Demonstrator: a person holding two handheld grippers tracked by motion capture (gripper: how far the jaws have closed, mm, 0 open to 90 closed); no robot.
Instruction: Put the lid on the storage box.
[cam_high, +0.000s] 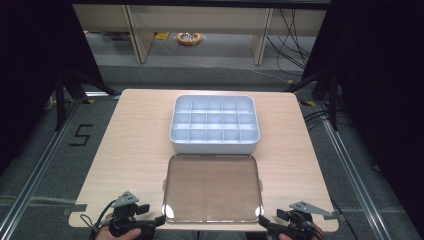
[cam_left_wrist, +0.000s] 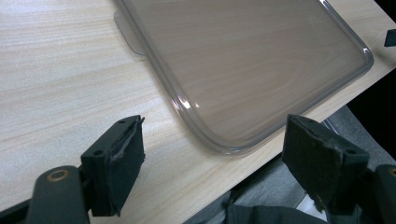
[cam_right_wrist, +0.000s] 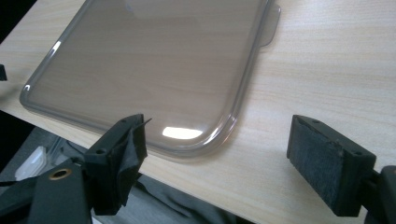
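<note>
Lid (cam_high: 212, 187): flat on the table, at 6 o'clock from the box (cam_high: 215, 125), untouched.
Left gripper (cam_high: 159, 220): jaws apart, empty, at its near-left corner.
Right gripper (cam_high: 265, 221): the same, near-right corner.
Left: grasp, lift, cover box.

My left gripper (cam_high: 150, 220) and my right gripper (cam_high: 270, 223) are matte black, each topped by a grey three-cornered plate and trailing a black cable. Their blocky jaws carry worn, fraying dark pads, small screw holes, and a brass-ringed pivot.
</note>
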